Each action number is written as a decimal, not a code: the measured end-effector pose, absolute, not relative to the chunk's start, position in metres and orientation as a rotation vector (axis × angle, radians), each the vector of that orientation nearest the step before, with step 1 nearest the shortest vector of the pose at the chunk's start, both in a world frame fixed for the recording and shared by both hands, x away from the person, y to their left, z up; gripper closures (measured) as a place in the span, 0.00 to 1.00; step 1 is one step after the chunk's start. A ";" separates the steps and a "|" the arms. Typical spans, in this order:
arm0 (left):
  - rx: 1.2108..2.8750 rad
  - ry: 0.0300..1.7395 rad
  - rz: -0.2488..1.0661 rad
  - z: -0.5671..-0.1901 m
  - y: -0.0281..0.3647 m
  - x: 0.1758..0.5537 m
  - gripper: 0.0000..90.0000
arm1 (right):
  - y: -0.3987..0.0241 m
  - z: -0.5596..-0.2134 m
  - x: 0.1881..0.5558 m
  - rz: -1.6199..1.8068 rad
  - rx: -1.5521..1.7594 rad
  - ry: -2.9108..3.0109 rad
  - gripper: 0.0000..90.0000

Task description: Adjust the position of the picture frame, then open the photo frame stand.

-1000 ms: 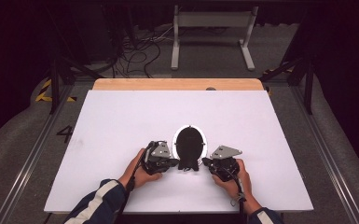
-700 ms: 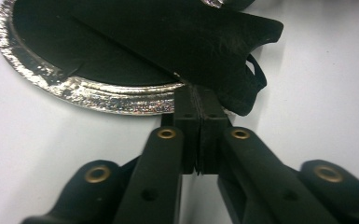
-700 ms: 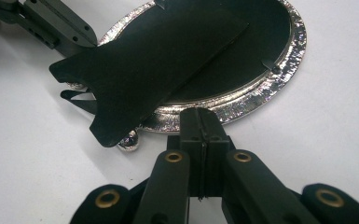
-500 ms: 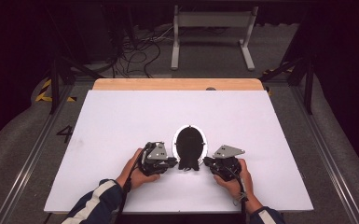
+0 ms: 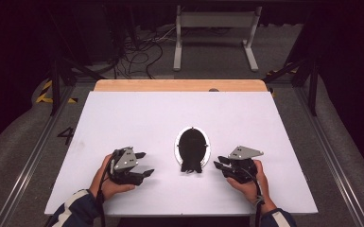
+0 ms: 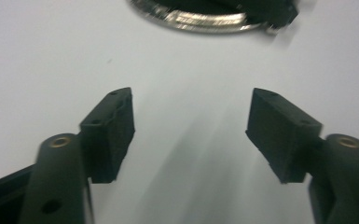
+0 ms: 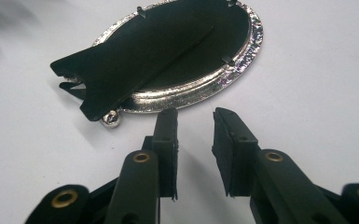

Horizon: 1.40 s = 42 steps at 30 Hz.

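Observation:
An oval silver picture frame (image 5: 192, 147) lies face down on the white table (image 5: 123, 118), its black back and fold-out stand (image 7: 135, 56) facing up. My left gripper (image 5: 146, 163) rests left of the frame, apart from it. Its jaws have just been opening and stand wide, with bare table between them (image 6: 191, 116); the frame's silver rim (image 6: 200, 18) lies ahead. My right gripper (image 5: 219, 162) sits just right of the frame's lower end. Its jaws have also just been opening, are a little apart (image 7: 195, 116) with nothing between them, and point at the rim (image 7: 205, 86).
A wooden strip (image 5: 179, 85) runs along the table's far edge. Beyond it are a white metal stand (image 5: 215, 33) and cables (image 5: 137, 52) on the dark floor. Metal rails (image 5: 331, 156) flank the table.
The left gripper has drawn away to the left of the frame and its jaws have spread wide. The right gripper has backed off slightly to the right and its jaws have parted a little.

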<state>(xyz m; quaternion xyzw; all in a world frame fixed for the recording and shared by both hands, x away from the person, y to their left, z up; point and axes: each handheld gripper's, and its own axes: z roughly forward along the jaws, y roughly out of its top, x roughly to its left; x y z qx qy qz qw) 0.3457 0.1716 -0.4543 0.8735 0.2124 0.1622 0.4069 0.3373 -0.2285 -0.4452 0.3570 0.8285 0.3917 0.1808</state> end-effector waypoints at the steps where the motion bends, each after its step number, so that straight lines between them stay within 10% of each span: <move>1: 2.199 0.581 0.414 -0.455 0.178 0.343 0.30 | -0.229 -0.444 0.336 1.108 1.000 2.347 0.78; 42: 2.179 0.736 0.444 -0.463 0.226 0.326 0.15 | -0.183 -0.448 0.336 0.950 0.899 2.618 0.78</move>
